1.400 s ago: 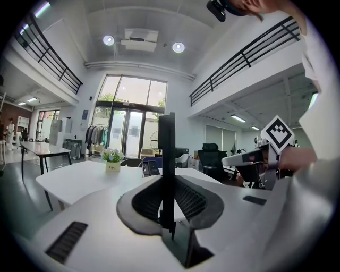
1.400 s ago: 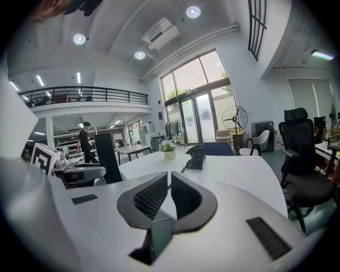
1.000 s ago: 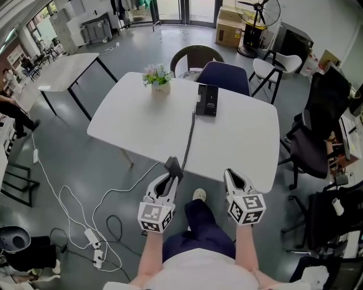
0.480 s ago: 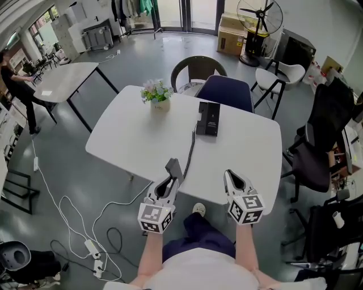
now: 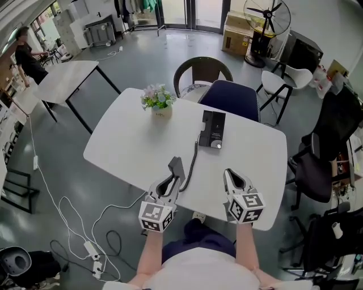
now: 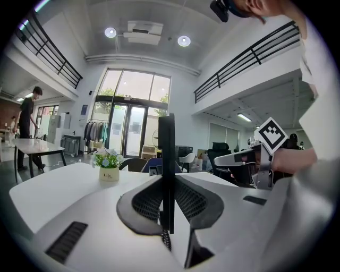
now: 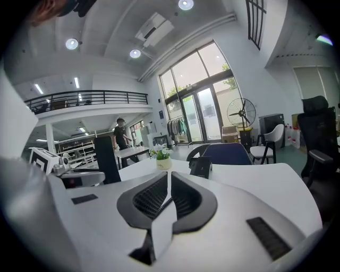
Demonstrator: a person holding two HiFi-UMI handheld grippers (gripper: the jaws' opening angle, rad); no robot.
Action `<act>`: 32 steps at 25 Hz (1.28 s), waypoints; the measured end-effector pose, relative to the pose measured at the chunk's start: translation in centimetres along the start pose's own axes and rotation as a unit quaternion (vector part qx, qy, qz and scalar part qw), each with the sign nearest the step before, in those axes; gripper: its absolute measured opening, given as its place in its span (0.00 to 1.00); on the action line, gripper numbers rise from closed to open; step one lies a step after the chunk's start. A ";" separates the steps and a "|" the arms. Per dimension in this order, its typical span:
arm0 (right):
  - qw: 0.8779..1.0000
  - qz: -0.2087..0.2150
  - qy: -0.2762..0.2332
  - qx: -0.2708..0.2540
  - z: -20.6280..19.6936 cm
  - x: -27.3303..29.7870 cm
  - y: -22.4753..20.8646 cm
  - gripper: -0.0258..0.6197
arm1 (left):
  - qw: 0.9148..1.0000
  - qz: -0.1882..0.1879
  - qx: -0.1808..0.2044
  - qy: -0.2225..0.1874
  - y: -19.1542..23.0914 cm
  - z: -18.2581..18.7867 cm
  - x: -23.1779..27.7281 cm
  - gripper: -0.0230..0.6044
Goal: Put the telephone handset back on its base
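Returning the handset [image 5: 176, 167] to its base [image 5: 212, 129]
The left tongs [image 5: 173, 179] grip it, right tongs [image 5: 230, 175] pinched empty; seat it squarely, at the worktop's [image 5: 130, 144] far edge.

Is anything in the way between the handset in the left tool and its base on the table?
Nothing visible blocks it. Between the handset, clamped in the left tool, and the base lie only bare table and the coiled cord. The flower pot stands left of that line.

A grey floor [image 5: 136, 62] spread under the white table [image 5: 136, 141]. A blue chair [image 5: 229, 97] stood at its far side, a standing fan [image 5: 266, 12] far right. Glass doors [image 6: 130, 130] let daylight in under glowing ceiling lights [image 6: 184, 41].
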State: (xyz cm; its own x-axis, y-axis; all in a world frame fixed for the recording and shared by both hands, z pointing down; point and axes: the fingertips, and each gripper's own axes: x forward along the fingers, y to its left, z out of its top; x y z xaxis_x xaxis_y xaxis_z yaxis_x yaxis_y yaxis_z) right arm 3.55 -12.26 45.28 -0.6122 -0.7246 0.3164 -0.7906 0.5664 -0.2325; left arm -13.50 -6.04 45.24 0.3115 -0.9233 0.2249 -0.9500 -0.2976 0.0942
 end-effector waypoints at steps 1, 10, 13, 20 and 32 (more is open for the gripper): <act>1.000 0.002 0.002 0.000 0.1 0.6 -0.1 0.11 | 1.000 -0.001 0.000 0.002 0.2 0.0 0.5 0.16; 1.000 0.016 0.011 0.005 0.8 5.3 -1.9 0.11 | 1.000 -0.025 0.000 0.012 2.1 0.7 5.9 0.15; 1.000 0.016 0.010 0.011 0.8 6.3 -2.7 0.11 | 0.999 -0.035 0.003 0.012 2.4 1.2 7.6 0.16; 0.999 0.019 0.012 0.033 0.0 6.7 -3.3 0.11 | 0.997 -0.069 -0.007 0.018 2.4 1.7 10.7 0.15; 0.997 0.011 0.014 0.073 -1.5 6.8 -3.4 0.11 | 0.991 -0.123 -0.047 0.032 3.0 1.8 15.8 0.16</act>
State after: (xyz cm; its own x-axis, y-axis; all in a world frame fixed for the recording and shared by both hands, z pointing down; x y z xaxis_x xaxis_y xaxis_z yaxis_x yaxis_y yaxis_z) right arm 2.08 -18.46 49.59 -0.6303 -0.7007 0.3343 -0.7715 0.5172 -0.3705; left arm -11.43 -22.00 47.32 0.5363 -0.8077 0.2448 -0.8405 -0.4845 0.2426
